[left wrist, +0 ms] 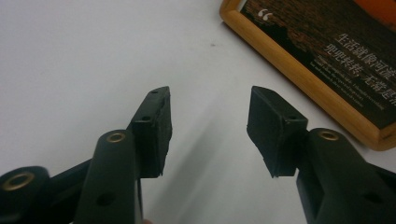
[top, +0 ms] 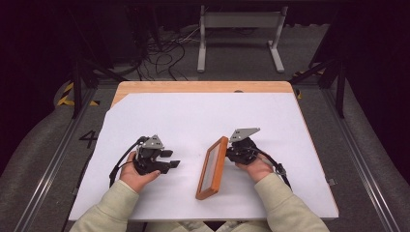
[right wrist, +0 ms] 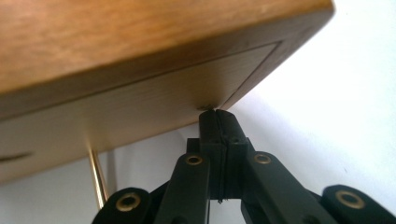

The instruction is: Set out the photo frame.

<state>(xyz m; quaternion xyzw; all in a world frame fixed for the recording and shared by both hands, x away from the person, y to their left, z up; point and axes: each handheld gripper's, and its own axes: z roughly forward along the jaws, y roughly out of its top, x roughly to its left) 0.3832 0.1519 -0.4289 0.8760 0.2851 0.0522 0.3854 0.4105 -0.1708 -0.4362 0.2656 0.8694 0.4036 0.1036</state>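
Wooden frame (right wrist: 140, 56) against closed right fingers (right wrist: 219, 140)

On picture (left wrist: 327, 51) in wooden frame (left wrist: 299, 77), seen in left gripper view: white opening quotation mark at top left corner, then two slanted lines of white Chinese characters over dark brick-like ground; first line roughly legible as "生活就像河流", second too blurred to read surely. On floor left of table (top: 203, 87), in high view: painted digit "4" (top: 89, 138). Elsewhere, no legible writing.
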